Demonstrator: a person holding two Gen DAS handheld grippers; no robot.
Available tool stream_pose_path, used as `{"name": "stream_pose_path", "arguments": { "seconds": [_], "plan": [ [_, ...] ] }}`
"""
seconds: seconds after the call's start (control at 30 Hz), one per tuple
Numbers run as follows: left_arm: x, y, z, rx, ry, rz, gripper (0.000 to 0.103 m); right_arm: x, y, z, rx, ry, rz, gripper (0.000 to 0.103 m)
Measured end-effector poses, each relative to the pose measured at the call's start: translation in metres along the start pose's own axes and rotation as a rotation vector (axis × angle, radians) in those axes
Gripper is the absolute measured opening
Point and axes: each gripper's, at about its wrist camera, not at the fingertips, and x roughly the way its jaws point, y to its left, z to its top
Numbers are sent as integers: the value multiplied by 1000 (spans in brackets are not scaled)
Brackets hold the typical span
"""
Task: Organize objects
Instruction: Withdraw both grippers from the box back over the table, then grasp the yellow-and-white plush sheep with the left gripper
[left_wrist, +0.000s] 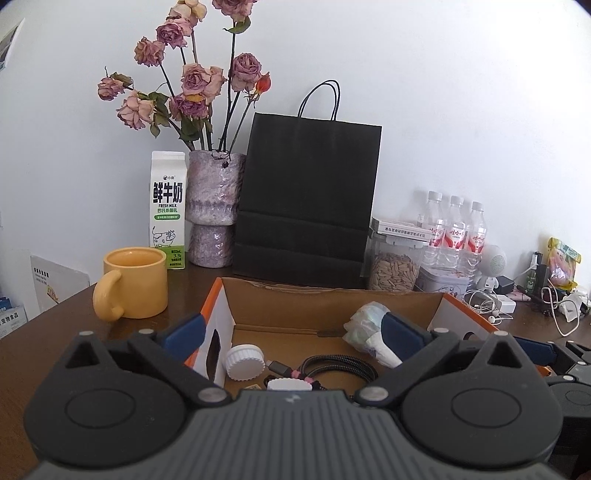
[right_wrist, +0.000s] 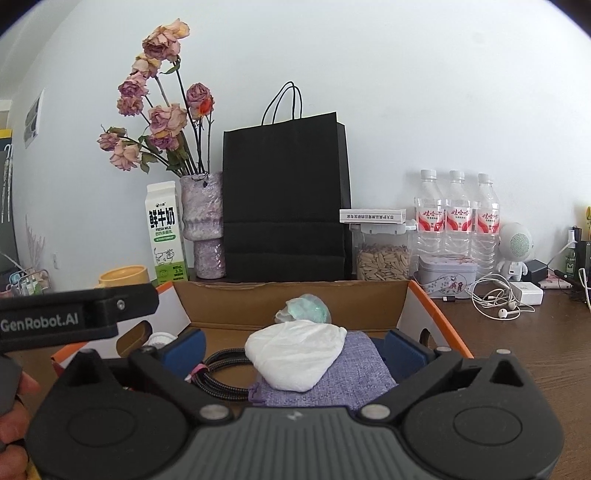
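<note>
The cardboard box sits on the wooden table in front of the black paper bag. Both grippers hover over the box's near edge. The left gripper is spread wide and holds nothing; inside the box below it lie a white round lid and a coiled braided cable. The right gripper is also wide, empty, above a white crumpled bag resting on a purple cloth pouch.

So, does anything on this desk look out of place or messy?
Mostly tidy. The white earphones lie in a loose tangle on the table right of the cardboard box, beside a charger, and the roses are wilted.
</note>
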Motion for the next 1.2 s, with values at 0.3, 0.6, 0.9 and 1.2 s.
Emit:
{"name": "stream_pose_path", "arguments": {
  "seconds": [0.3,0.6,0.9,1.2],
  "plan": [
    [-5,2,-2,2,-11,6,103,-10,2,-1,-3,-8,12,103],
    [-24,5,-10,4,-26,42,103,-32,1,-5,-37,-27,9,103],
    [-54,8,-12,-17,0,34,103,-60,-9,-23,-68,18,2,103],
    [-79,19,-18,-26,79,26,103,-92,-22,-42,-103,90,7,103]
  ]
}}
